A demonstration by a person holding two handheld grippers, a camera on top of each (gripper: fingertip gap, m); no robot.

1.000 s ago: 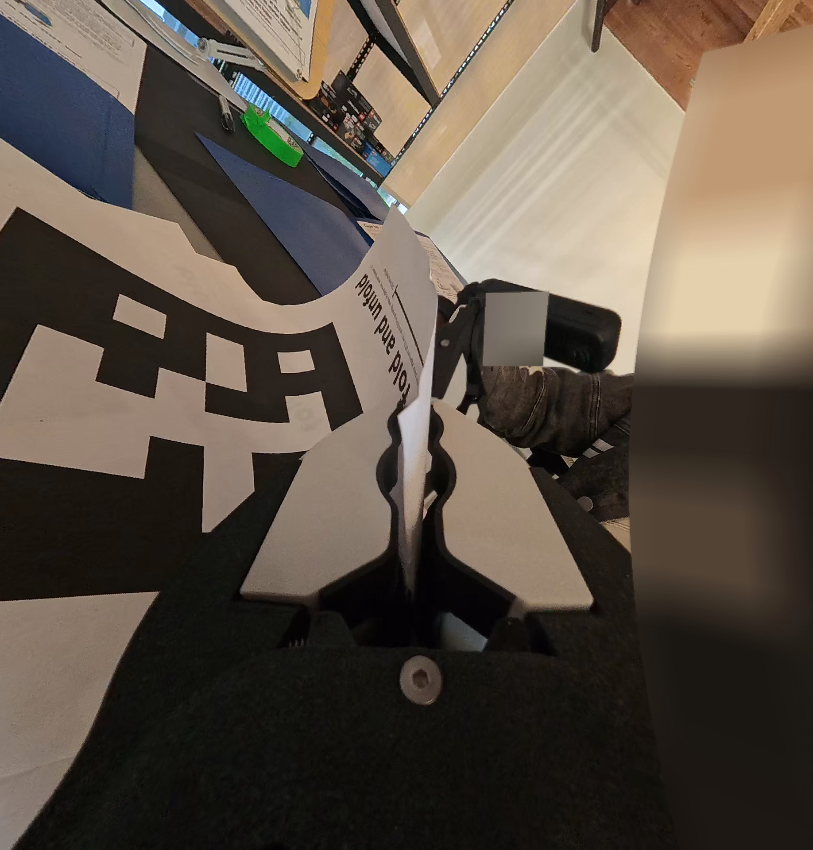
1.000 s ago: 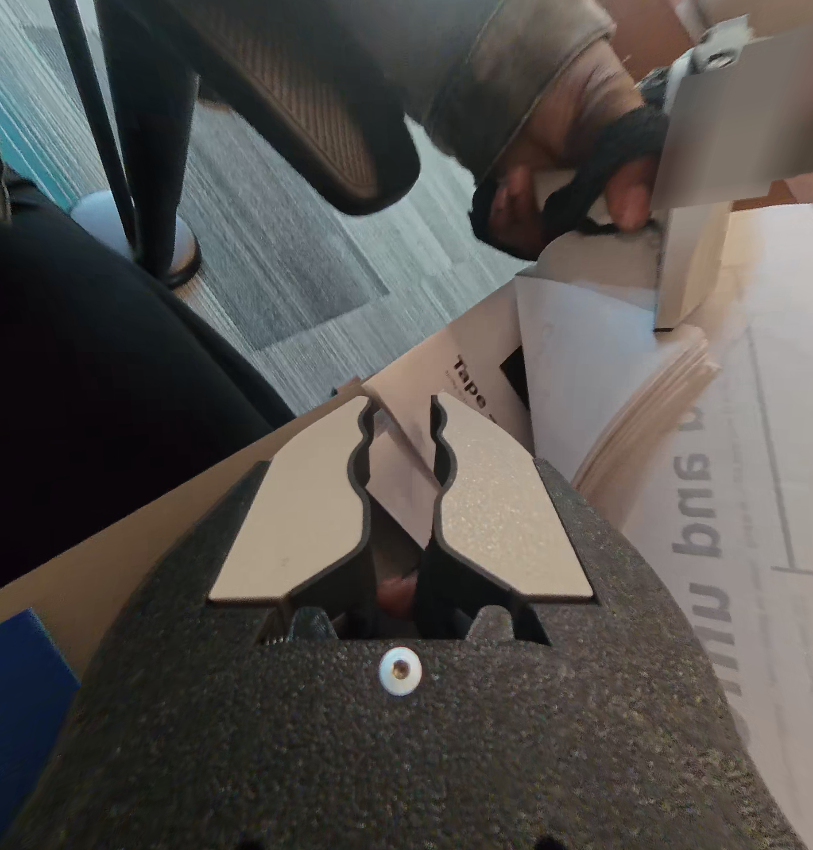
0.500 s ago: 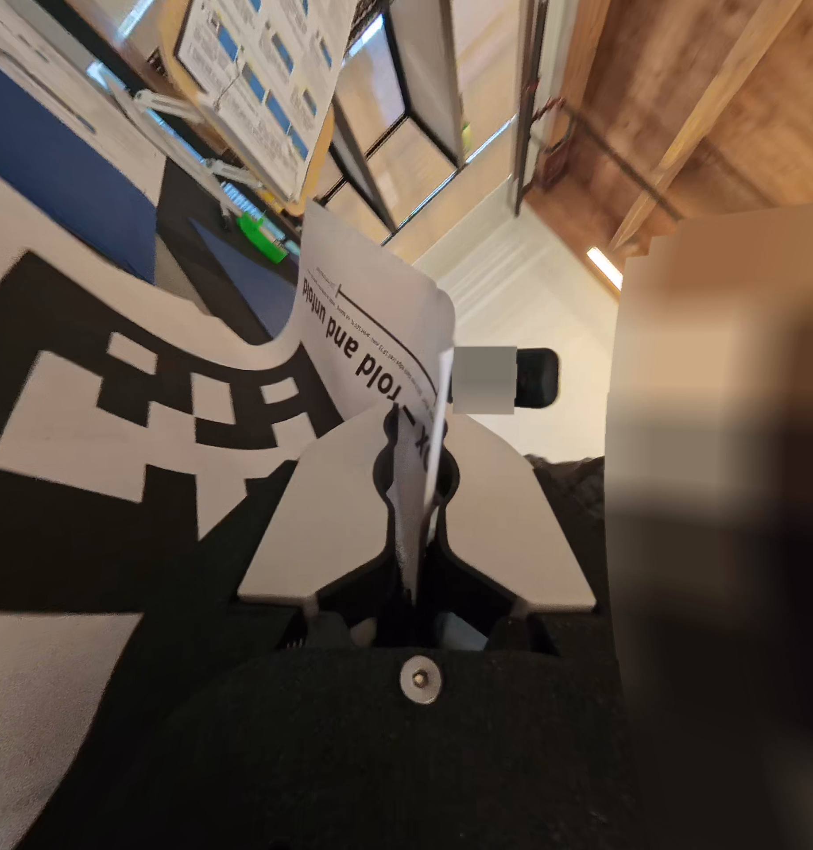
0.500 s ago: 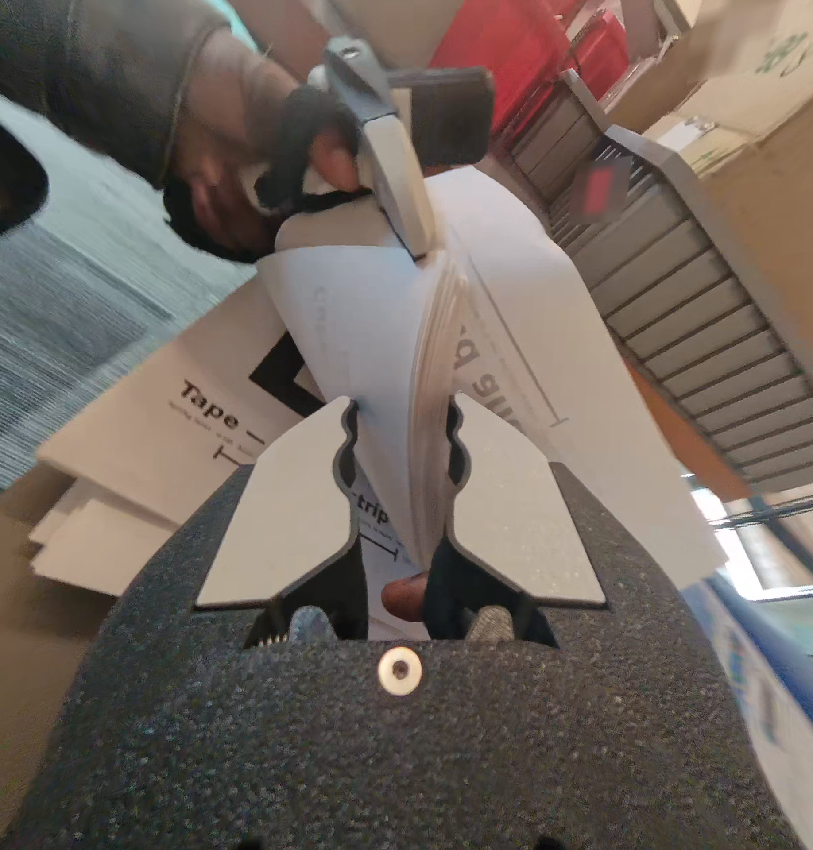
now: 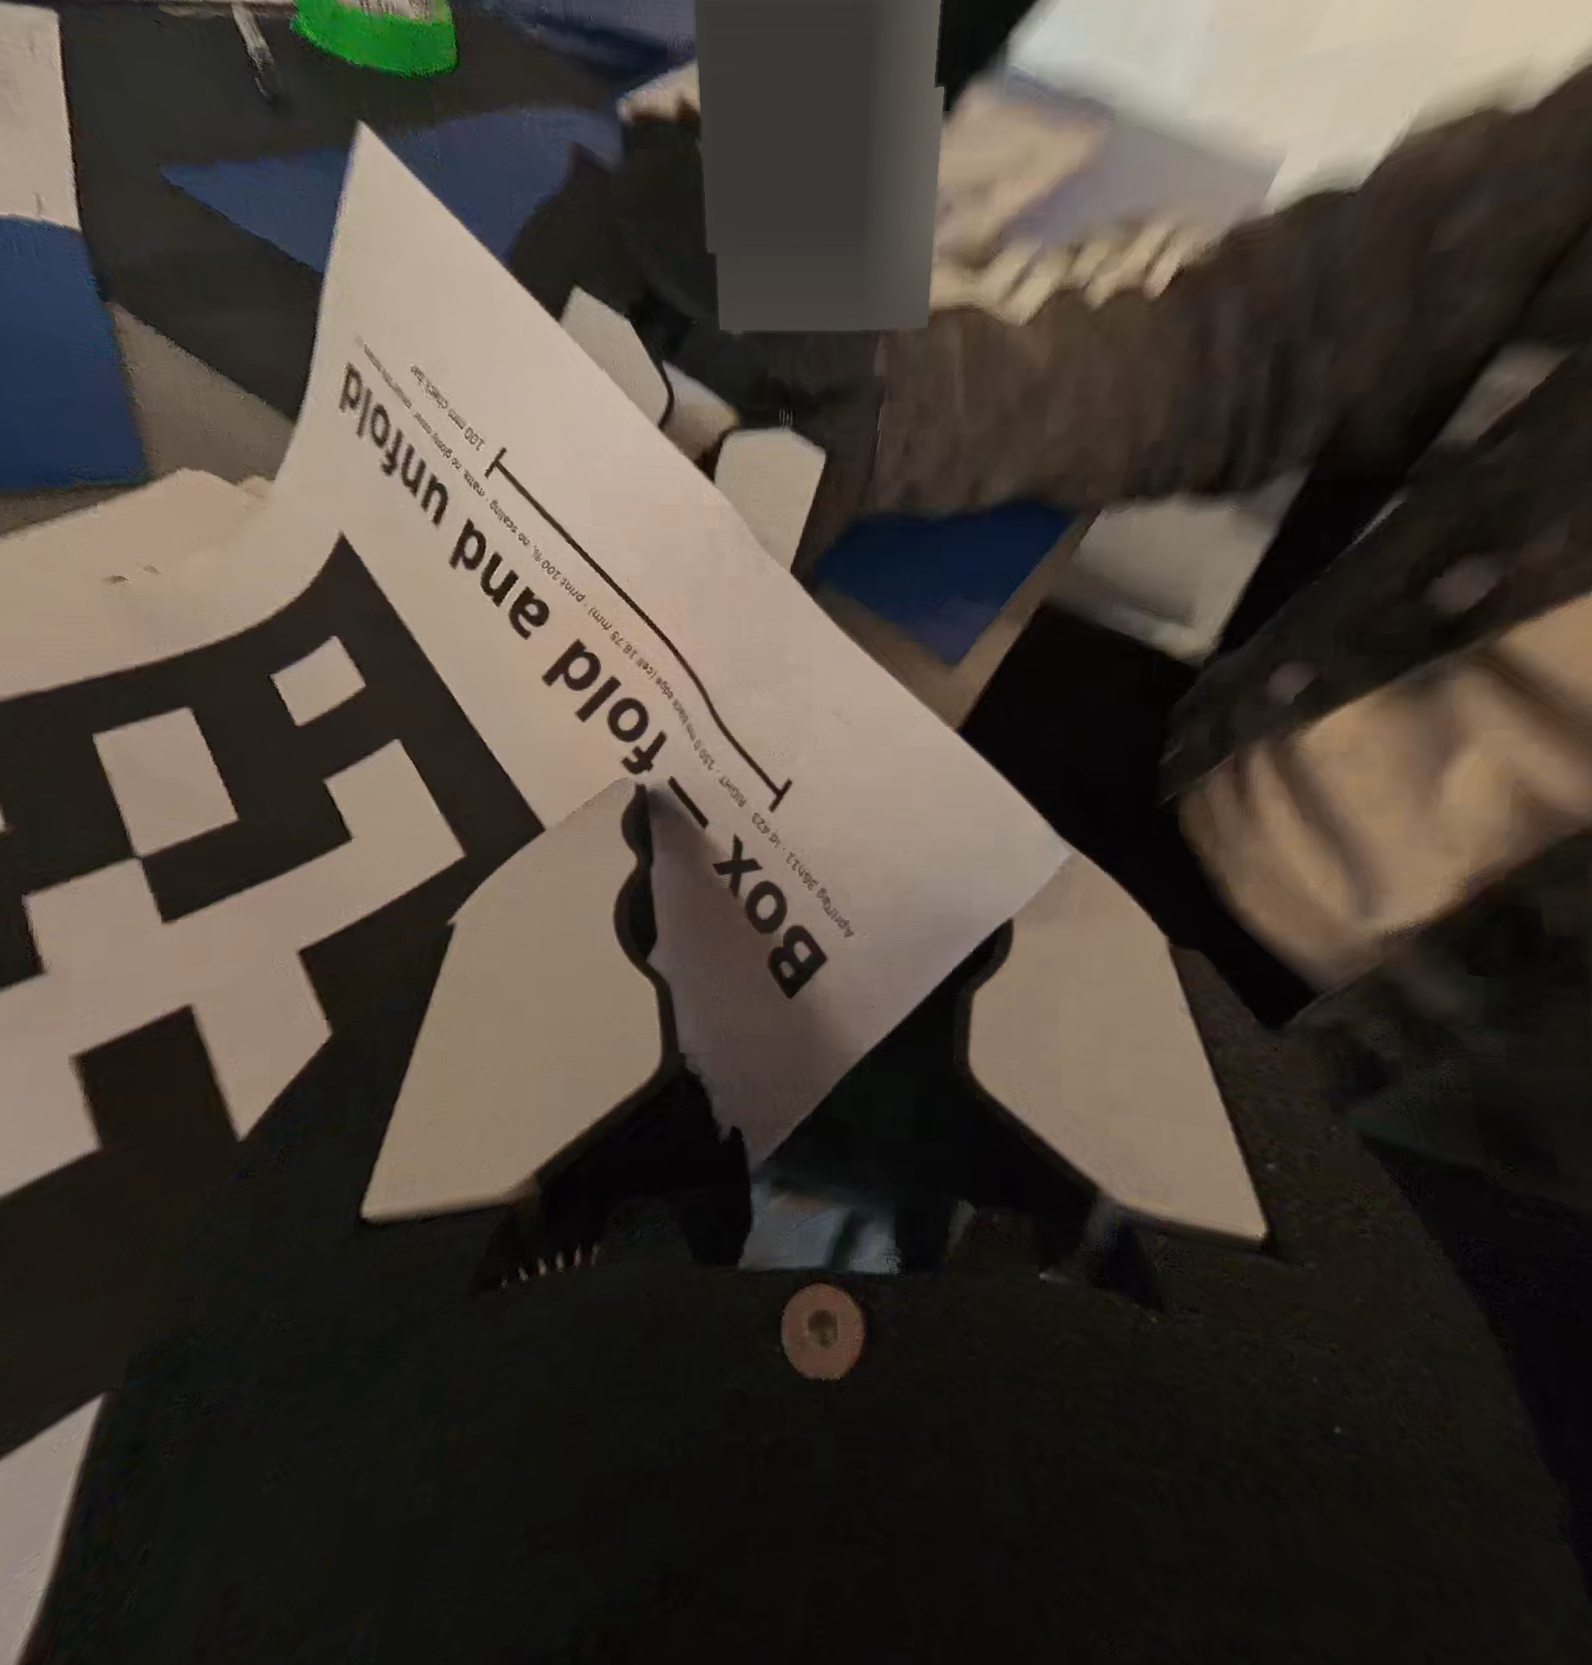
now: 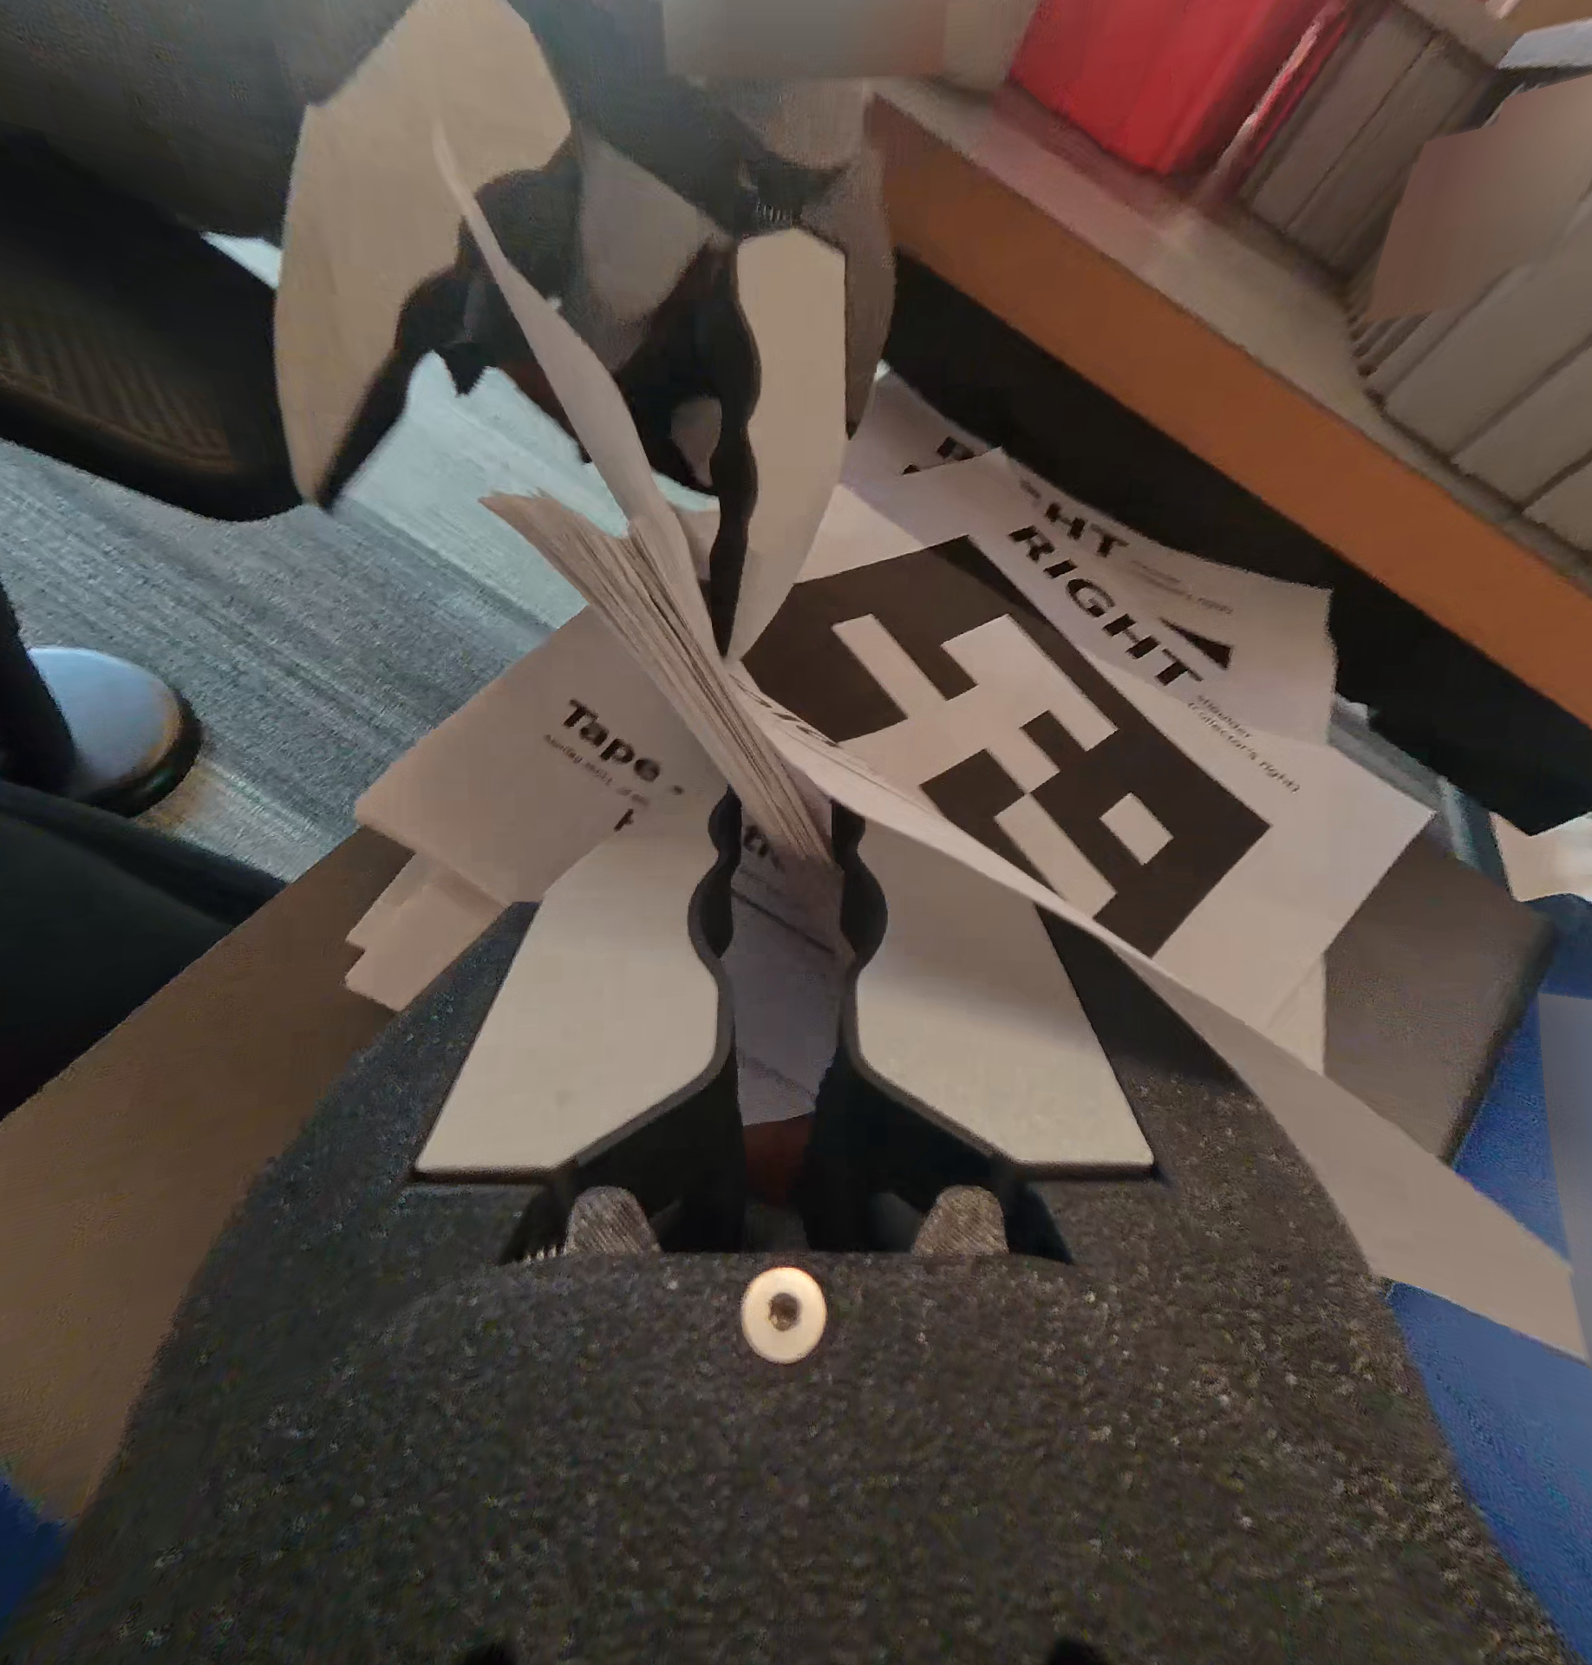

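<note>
My left gripper point(image 5: 851, 829) is open wide. The corner of a white printed sheet point(image 5: 594, 586) lies loose between its jaws, leaning on the left finger point(image 5: 522, 1018). My right gripper point(image 6: 785, 815) is shut on the edge of a fanned stack of white sheets point(image 6: 648, 631), held above the table. The left gripper point(image 6: 540, 541) shows open at the top of the right wrist view, around the stack's top sheet. The right gripper point(image 5: 711, 432) shows blurred behind the sheet in the left wrist view, with a dark sleeve point(image 5: 1135, 360).
Sheets with black square patterns point(image 6: 1045, 766) lie on the table, one also in the left wrist view point(image 5: 189, 766). Blue folders point(image 5: 36, 360) and a green tape roll point(image 5: 373, 27) lie farther off. A wooden shelf point(image 6: 1225, 405) and an office chair point(image 6: 99, 315) stand nearby.
My left gripper has opened and let go of the sheet. Both views have tilted down toward the table. My right gripper stays shut on the stack.
</note>
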